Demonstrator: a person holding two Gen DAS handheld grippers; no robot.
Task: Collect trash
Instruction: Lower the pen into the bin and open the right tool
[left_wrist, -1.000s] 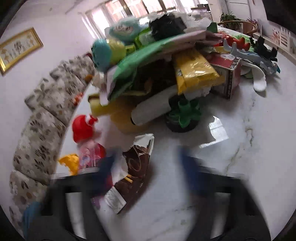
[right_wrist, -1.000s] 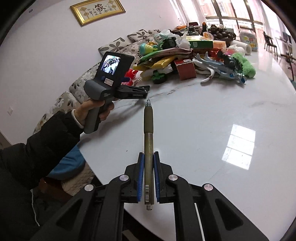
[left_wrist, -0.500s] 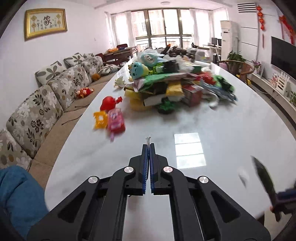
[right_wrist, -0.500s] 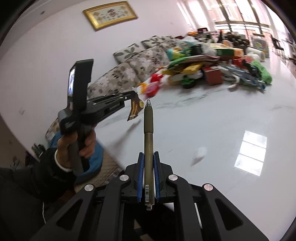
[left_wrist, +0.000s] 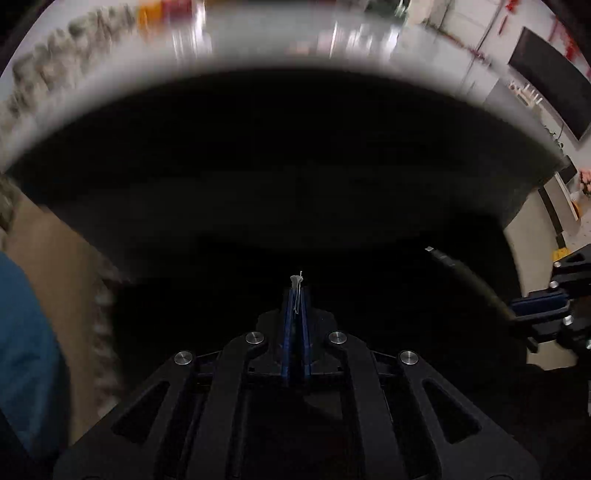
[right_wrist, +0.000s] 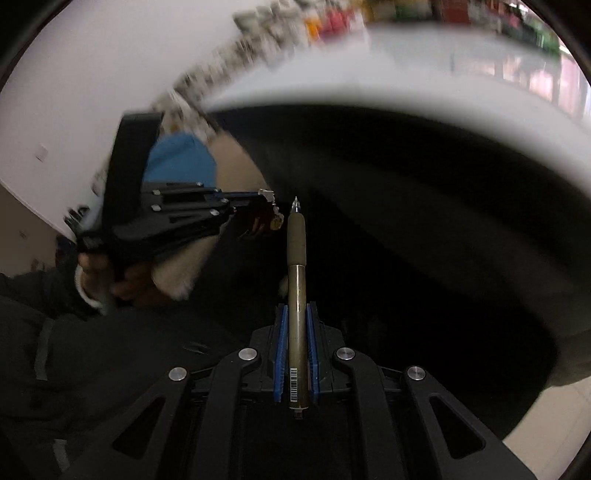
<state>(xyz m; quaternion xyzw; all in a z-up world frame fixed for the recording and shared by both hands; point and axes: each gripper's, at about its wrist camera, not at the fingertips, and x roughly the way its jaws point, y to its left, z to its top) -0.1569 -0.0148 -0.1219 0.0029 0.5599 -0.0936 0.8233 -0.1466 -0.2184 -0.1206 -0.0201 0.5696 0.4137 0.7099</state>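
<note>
Both grippers dropped from above tabletop to below table edge (left_wrist: 110, 103). Left gripper (left_wrist: 296, 291): jaws pressed together, pinching one thin wrapper scrap (left_wrist: 296, 278). Right gripper (right_wrist: 297, 325): clamped on one olive pen (right_wrist: 296, 280), tip forward. Right view alone shows brown wrapper (right_wrist: 267, 221) dangling from left gripper, hand (right_wrist: 110, 275), sleeve. Left view alone shows television (left_wrist: 554, 96). Beyond: dark under-table space, blurred clutter.

Each view is taken from behind its own jaws, aimed steeply down past the counter (left_wrist: 258, 48) edge; the dark space beneath is shared.
</note>
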